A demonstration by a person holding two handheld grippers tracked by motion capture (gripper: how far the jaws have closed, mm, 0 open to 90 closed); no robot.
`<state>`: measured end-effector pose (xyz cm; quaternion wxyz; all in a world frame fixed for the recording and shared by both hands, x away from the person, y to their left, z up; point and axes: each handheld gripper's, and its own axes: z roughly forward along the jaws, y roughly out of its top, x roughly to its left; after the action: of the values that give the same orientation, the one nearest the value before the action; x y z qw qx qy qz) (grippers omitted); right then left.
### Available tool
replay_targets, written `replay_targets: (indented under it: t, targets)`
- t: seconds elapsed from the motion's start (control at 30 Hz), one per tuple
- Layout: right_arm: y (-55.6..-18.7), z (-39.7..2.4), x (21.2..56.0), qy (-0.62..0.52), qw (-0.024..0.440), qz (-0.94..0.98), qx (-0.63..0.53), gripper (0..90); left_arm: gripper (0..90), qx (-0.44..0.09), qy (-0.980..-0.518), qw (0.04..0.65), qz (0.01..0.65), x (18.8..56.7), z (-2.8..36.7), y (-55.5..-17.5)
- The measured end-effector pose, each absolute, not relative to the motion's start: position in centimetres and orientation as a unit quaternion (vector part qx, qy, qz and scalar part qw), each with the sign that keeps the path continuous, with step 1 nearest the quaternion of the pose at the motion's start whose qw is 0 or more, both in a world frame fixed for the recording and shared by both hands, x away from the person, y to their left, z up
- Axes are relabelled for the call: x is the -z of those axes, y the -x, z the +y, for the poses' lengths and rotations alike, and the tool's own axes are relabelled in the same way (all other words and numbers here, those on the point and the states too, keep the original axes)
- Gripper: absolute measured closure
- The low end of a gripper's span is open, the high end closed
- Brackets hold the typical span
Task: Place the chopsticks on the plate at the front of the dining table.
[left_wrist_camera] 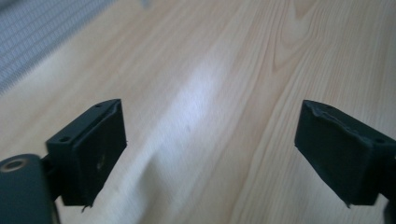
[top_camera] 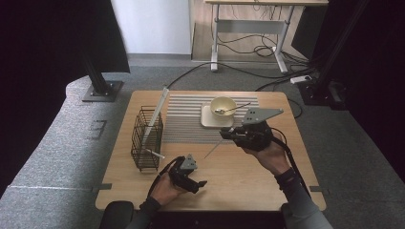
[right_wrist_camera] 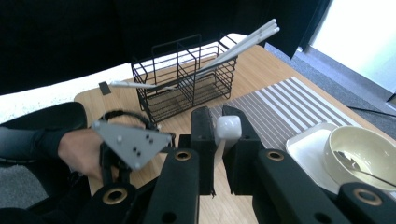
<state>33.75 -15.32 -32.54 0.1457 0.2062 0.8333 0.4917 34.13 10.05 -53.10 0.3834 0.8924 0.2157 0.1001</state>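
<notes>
While the black wire basket [top_camera: 147, 139] at 9 o'clock holds white chopsticks [top_camera: 156, 112], we note the right gripper [right_wrist_camera: 216, 154] clamping a white-tipped stick [right_wrist_camera: 227, 128] at centre; left gripper [left_wrist_camera: 210, 154] gapes empty at 6 o'clock.

A striped grey placemat [top_camera: 191, 121] lies across the upper middle of the wooden table [top_camera: 239, 179]. On its right end sits a cream square tray [top_camera: 207, 121] bearing a pale yellow bowl [top_camera: 223, 102] with a metal spoon [top_camera: 234, 109] in it. Cables [top_camera: 253, 47] trail over grey carpet under a desk [top_camera: 248, 24] at upper centre.
</notes>
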Motion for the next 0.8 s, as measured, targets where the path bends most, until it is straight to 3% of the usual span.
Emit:
replay_targets:
  t: [0.27,0.43,0.8]
  targets:
    - [-33.4,-15.6,33.3,-0.208,0.139,0.835,-0.491,82.5,20.1,-0.099,-0.886,0.41,0.19,51.4,8.9,-35.6]
    - [-33.1,-15.4,34.1,-0.207,0.132,0.838,-0.488,82.5,30.9,-0.1,-0.885,0.421,0.172,50.9,8.2,-35.8]
    - [-33.0,-14.5,34.9,-0.206,0.115,0.845,-0.48,82.5,79.0,-0.106,-0.881,0.436,0.152,50.6,7.8,-35.4]
